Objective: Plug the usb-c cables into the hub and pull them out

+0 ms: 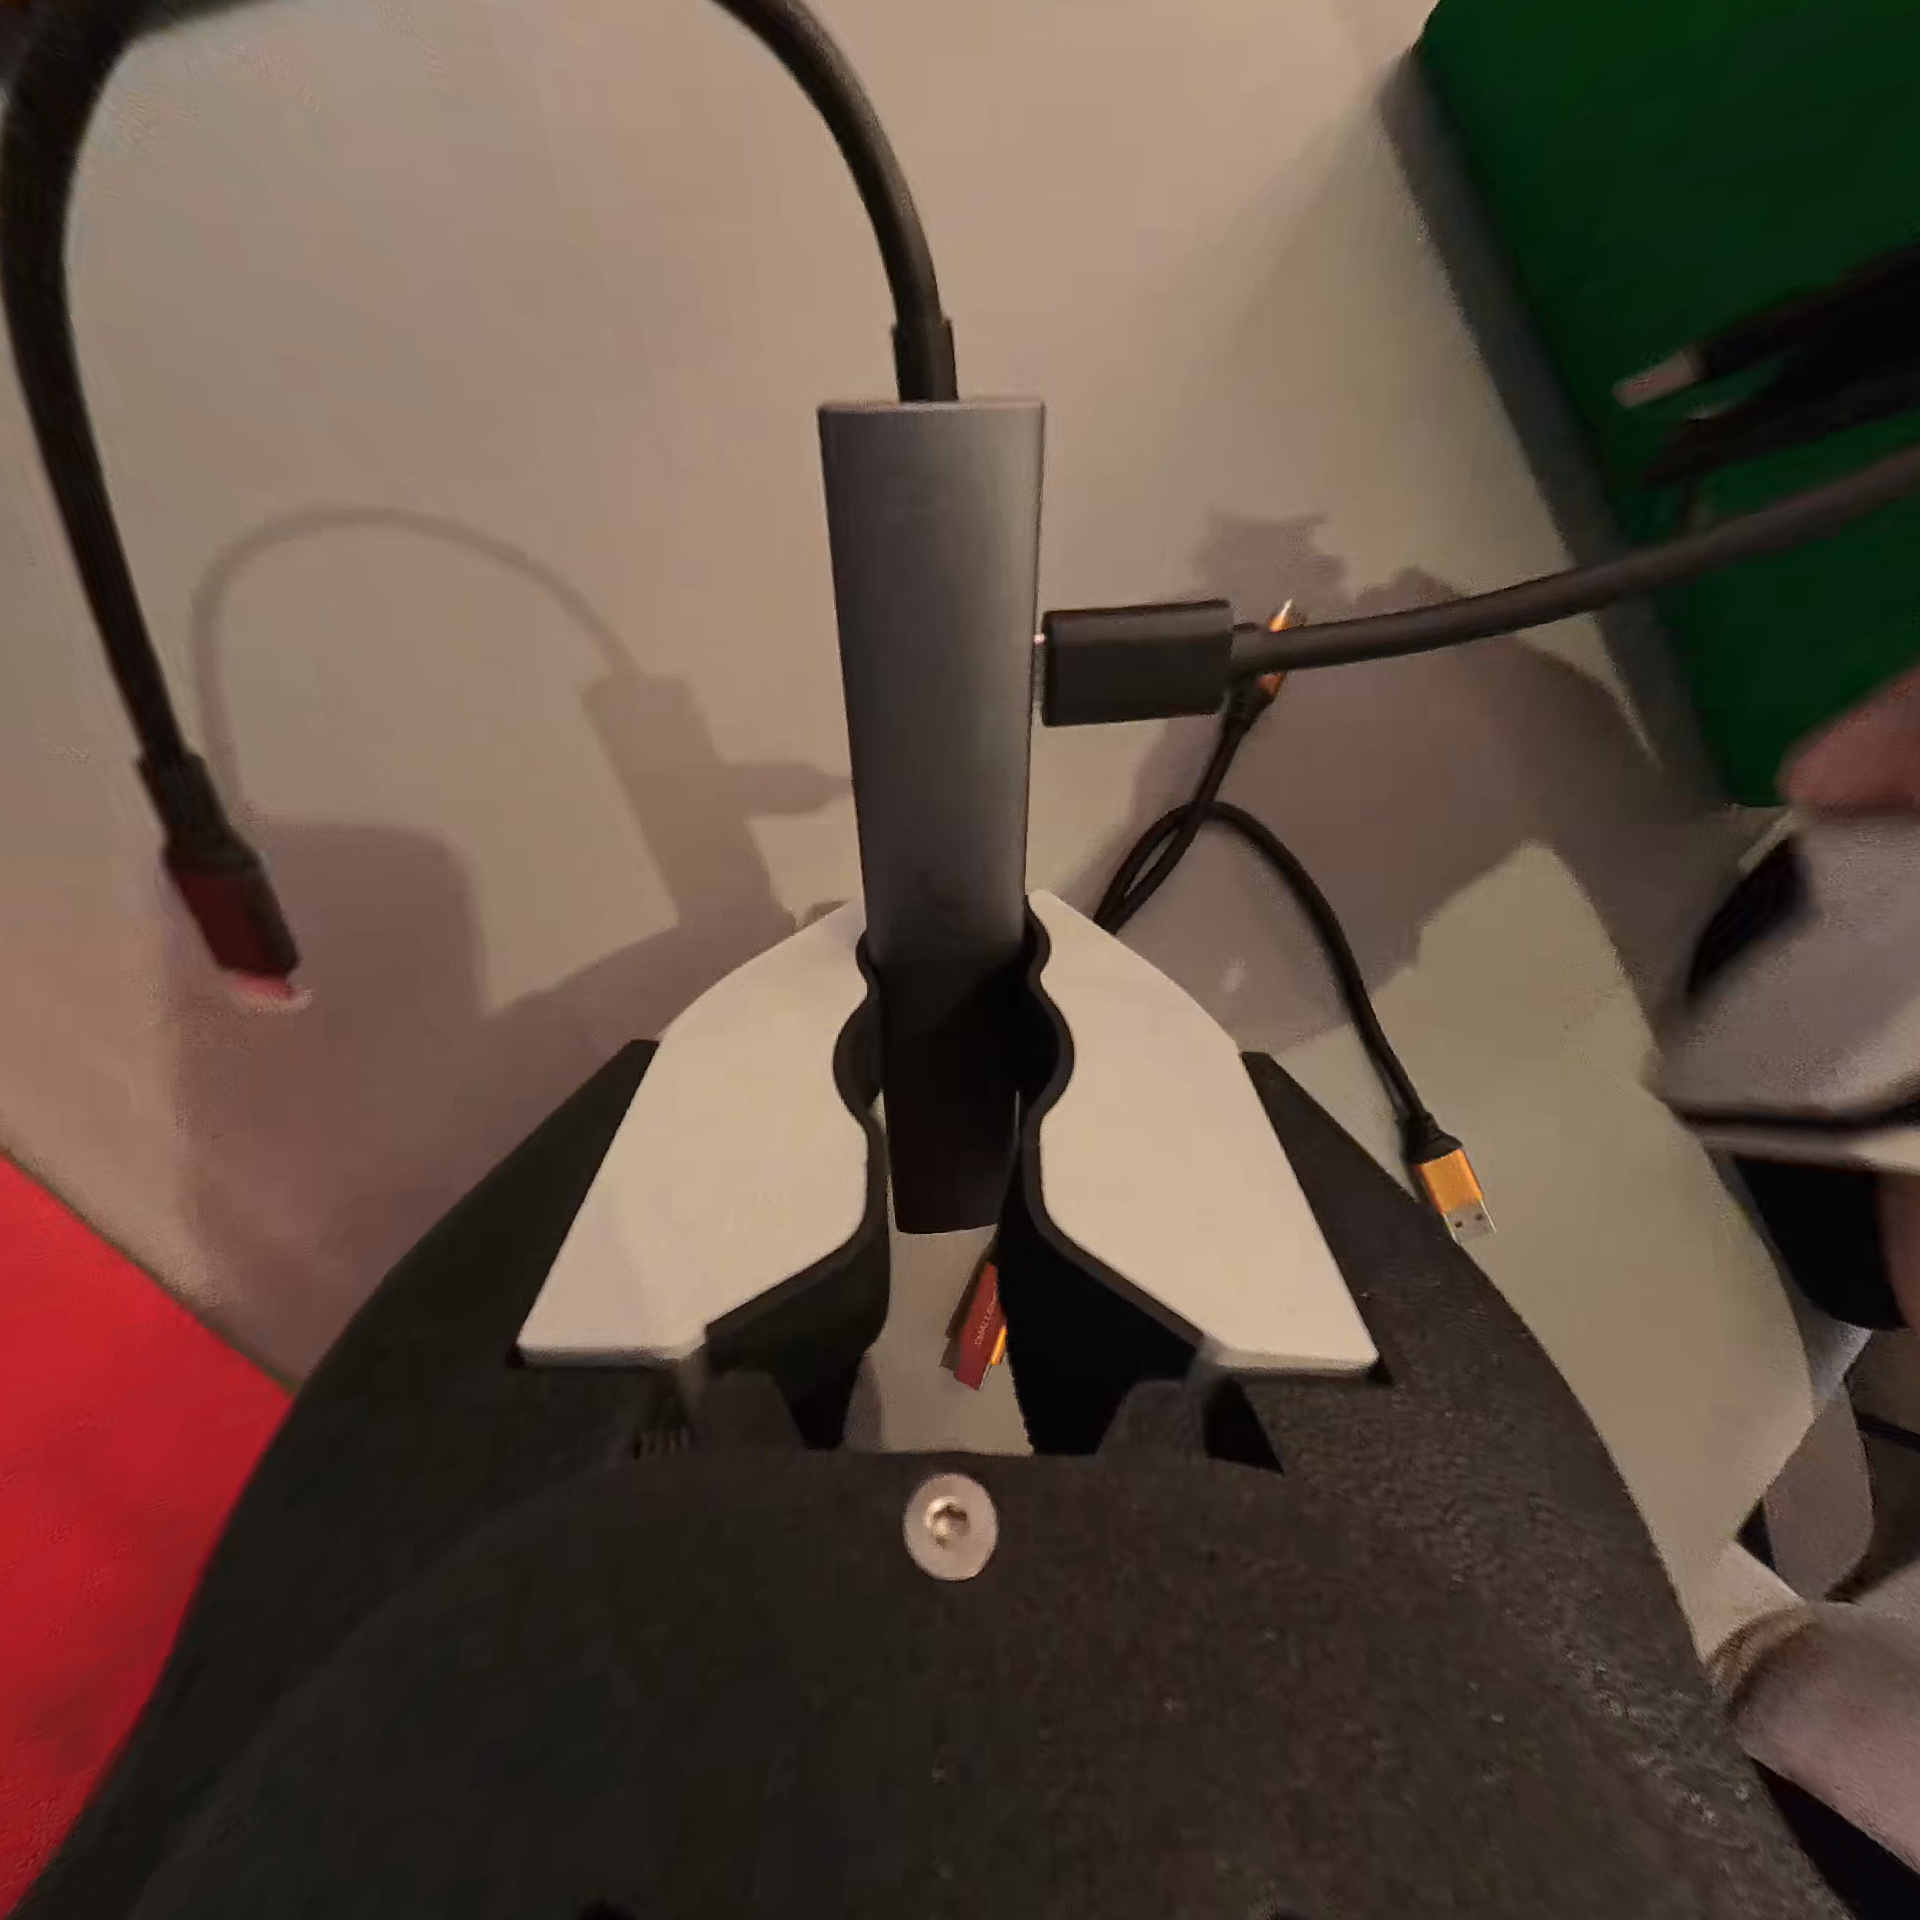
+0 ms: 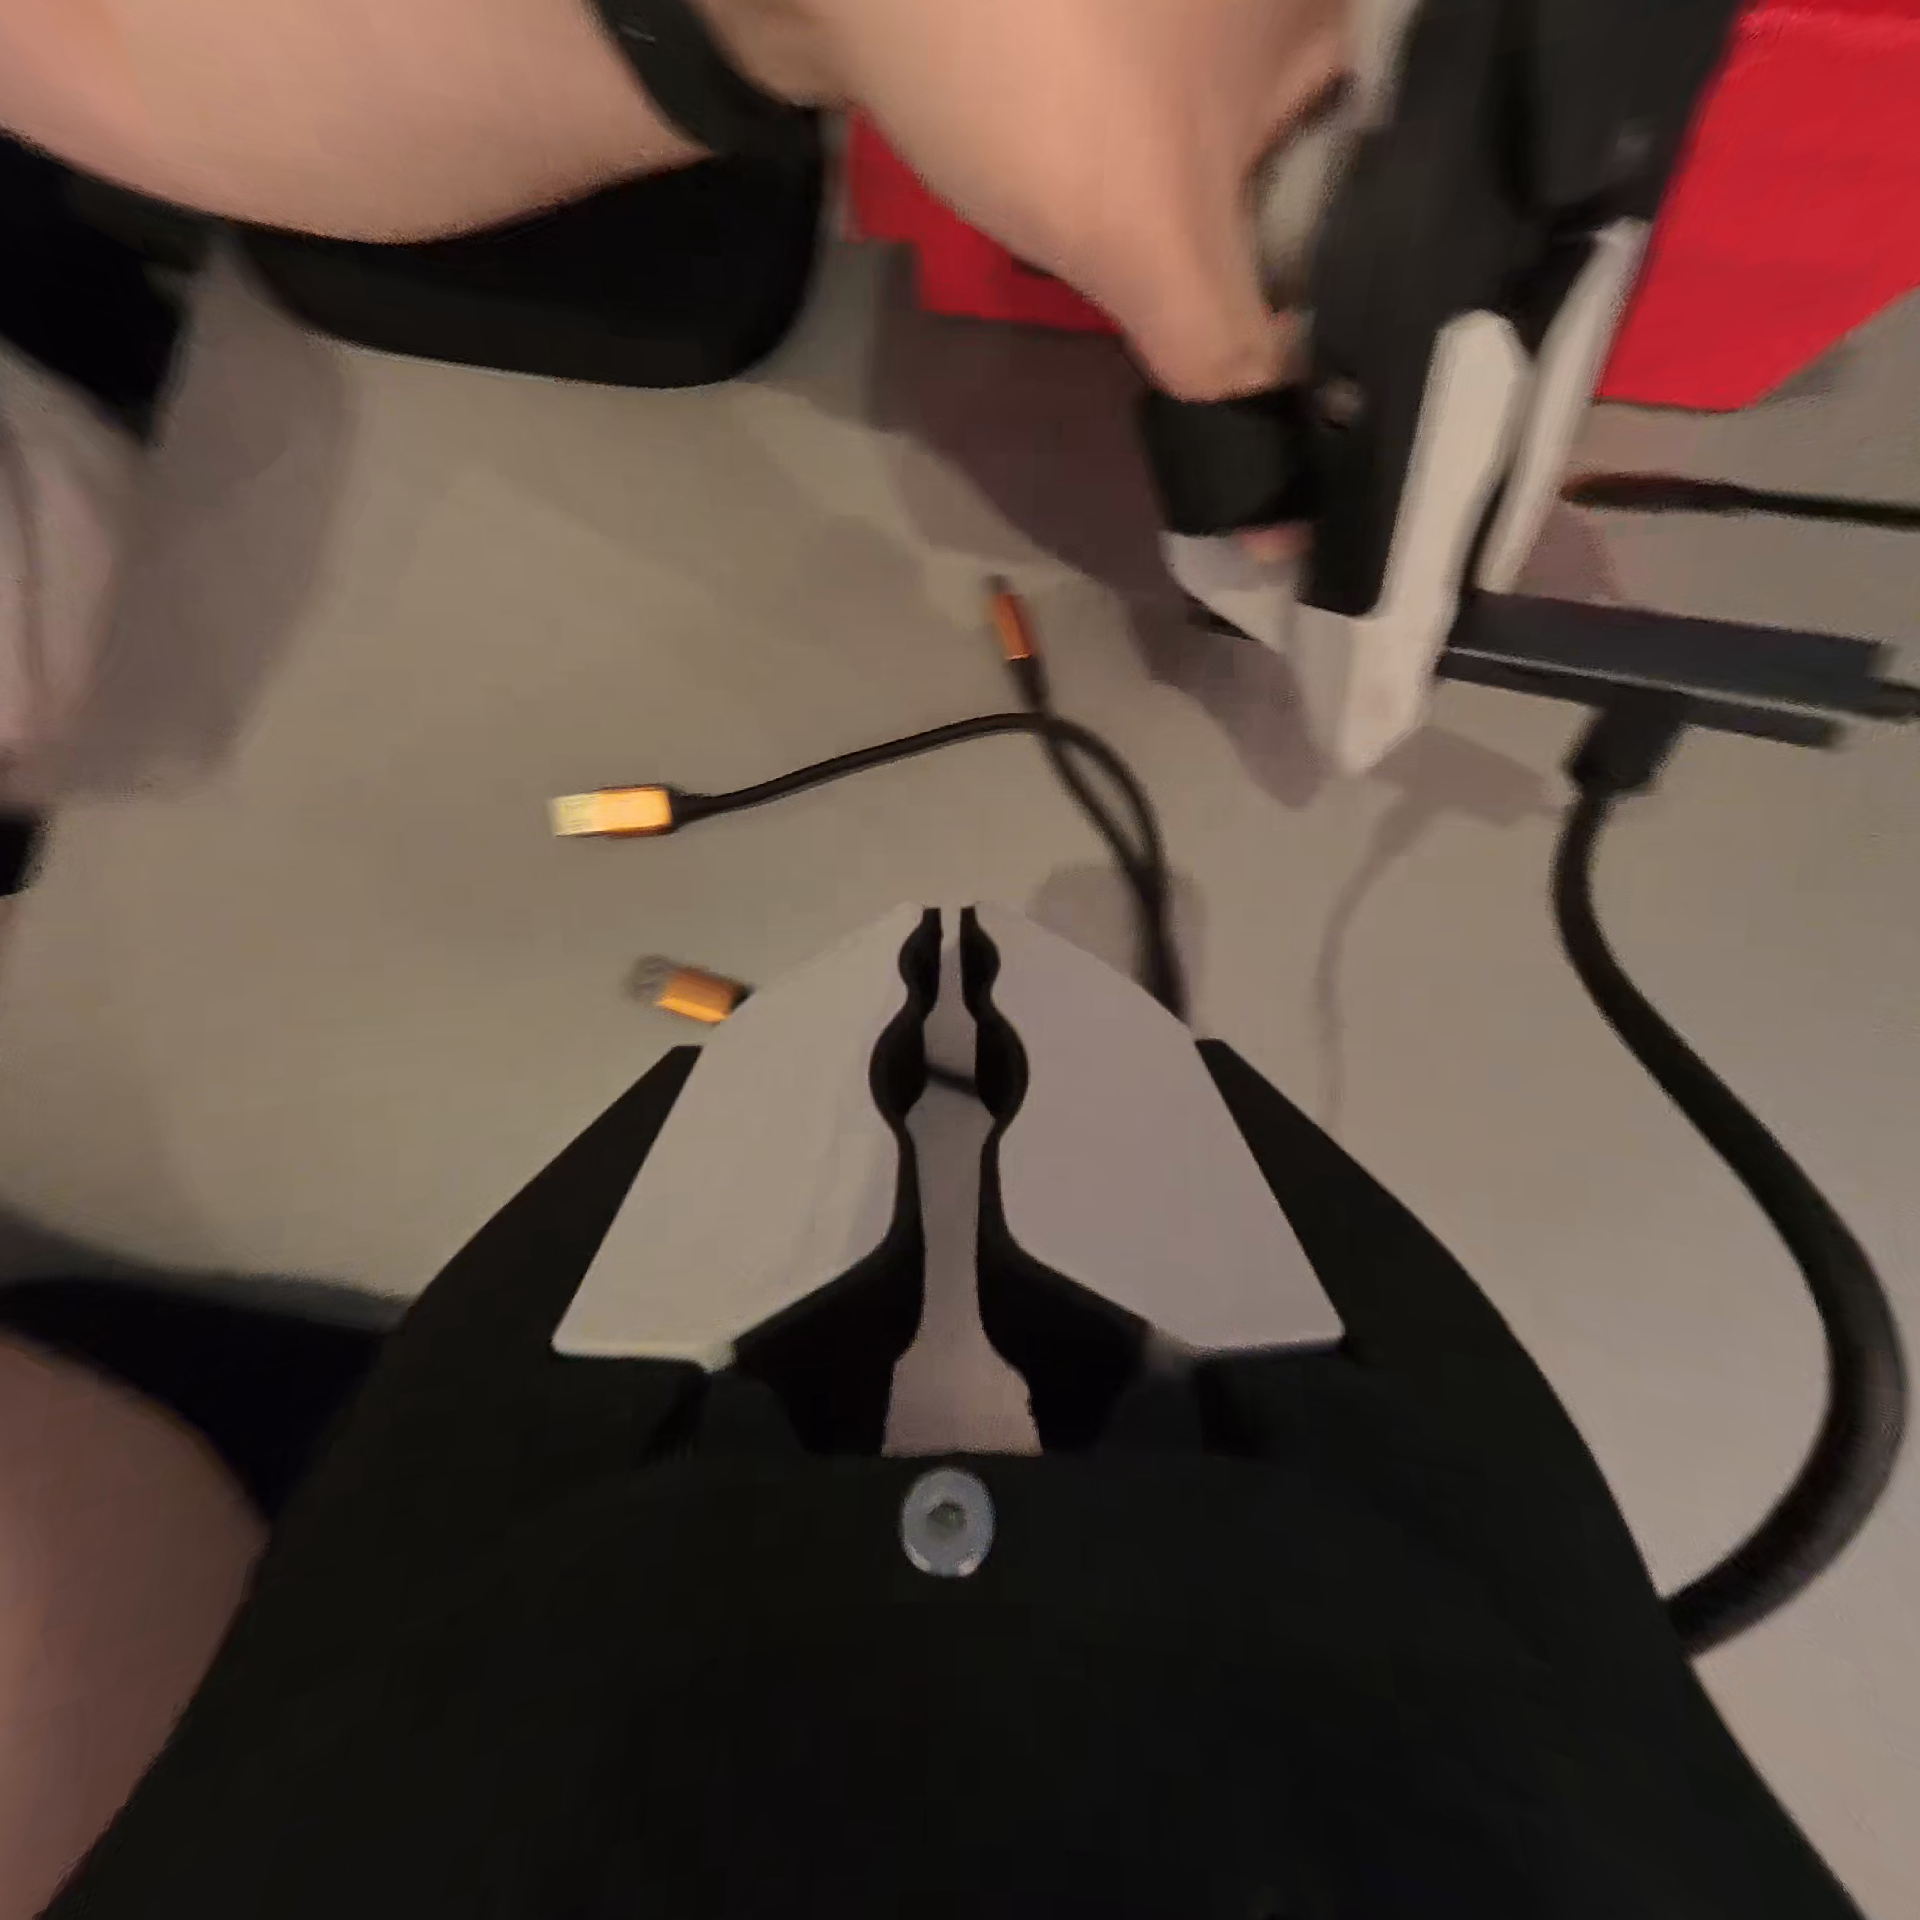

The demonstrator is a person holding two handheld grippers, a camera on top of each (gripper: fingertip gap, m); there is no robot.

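My left gripper (image 1: 945, 935) is shut on the lower end of a grey hub (image 1: 930, 675), which sticks out forward between the fingers. A black plug (image 1: 1138, 662) sits in the hub's right side, and its black cable runs off to the right. The hub's own thick black cable (image 1: 883, 208) arcs left and ends in a red connector (image 1: 229, 914). My right gripper (image 2: 948, 920) is shut and empty over the table, apart from the hub. In the right wrist view the left gripper (image 2: 1455, 520) holds the hub (image 2: 1662, 665) with the plug (image 2: 1631, 748) under it.
A thin black cable with orange connectors (image 2: 613, 810) (image 2: 691, 987) lies loose on the grey table (image 2: 416, 623); one connector shows in the left wrist view (image 1: 1449, 1184). A green box (image 1: 1714, 260) stands at the back right. A red surface (image 1: 104, 1455) borders the table. My right fingertips sit around 12 cm from my left ones.
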